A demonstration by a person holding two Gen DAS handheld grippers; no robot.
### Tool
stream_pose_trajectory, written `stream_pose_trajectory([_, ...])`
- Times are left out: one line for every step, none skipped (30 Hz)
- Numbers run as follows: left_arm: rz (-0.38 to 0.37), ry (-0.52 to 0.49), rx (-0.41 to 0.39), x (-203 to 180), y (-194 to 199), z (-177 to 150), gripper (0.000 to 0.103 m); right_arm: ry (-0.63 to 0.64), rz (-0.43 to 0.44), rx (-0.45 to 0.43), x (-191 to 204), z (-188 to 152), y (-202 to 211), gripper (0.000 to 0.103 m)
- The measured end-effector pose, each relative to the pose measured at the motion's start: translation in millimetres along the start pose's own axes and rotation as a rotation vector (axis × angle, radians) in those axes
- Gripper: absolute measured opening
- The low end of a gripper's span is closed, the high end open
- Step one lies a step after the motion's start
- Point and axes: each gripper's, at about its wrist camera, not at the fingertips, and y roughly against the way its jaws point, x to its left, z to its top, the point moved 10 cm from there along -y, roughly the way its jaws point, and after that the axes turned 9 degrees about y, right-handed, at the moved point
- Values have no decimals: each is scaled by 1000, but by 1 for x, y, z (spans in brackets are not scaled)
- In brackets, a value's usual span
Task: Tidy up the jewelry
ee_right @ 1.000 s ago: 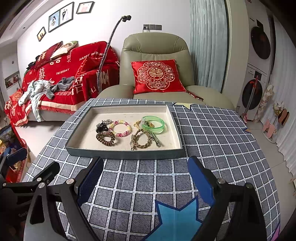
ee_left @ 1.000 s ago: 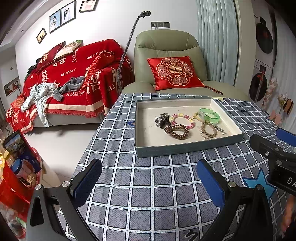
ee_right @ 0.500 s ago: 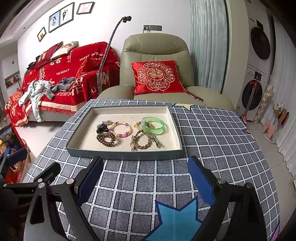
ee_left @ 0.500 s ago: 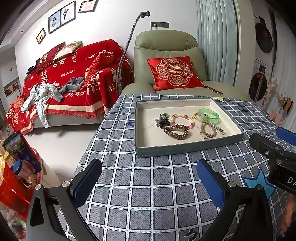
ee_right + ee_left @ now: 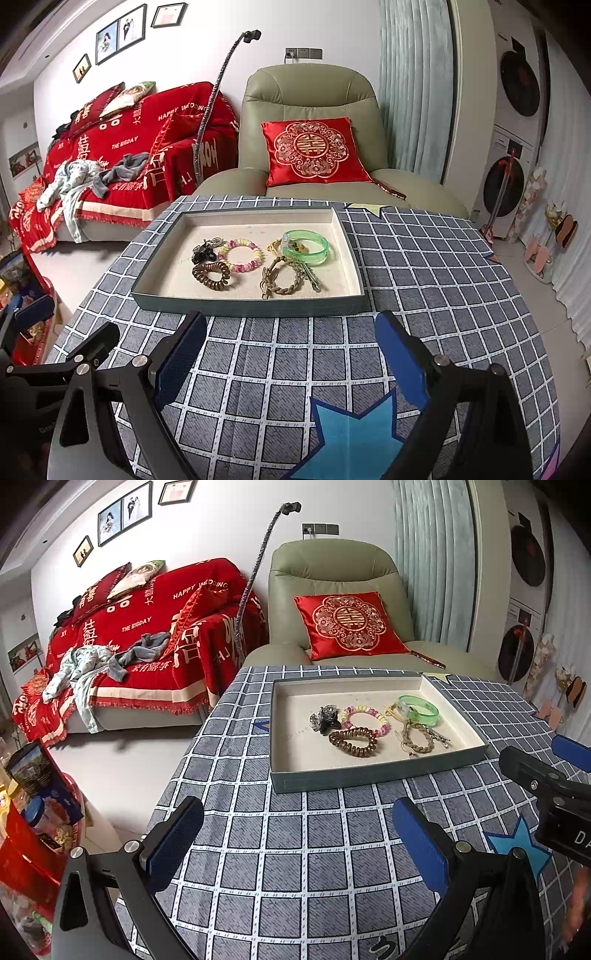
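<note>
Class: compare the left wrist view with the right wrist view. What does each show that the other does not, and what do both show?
Only the left wrist view shows the red stand of snack boxes on the floor clearly, and the right gripper from the side.

Only the right wrist view shows the whole blue star on the tablecloth, and the left gripper from the side.

Both show the grey tray holding the green bangle, beaded bracelet, brown spiral hair tie, braided bracelet and black hair clip, with both grippers open, short of the tray.

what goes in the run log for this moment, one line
left tongs open, empty | right tongs open, empty | both short of tray | bangle, bracelets, hair tie in tray
</note>
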Motion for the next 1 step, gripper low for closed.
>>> stream_pose_trajectory([-3,0,3,0,0,-1,103,0,0,1,0,-1,0,94])
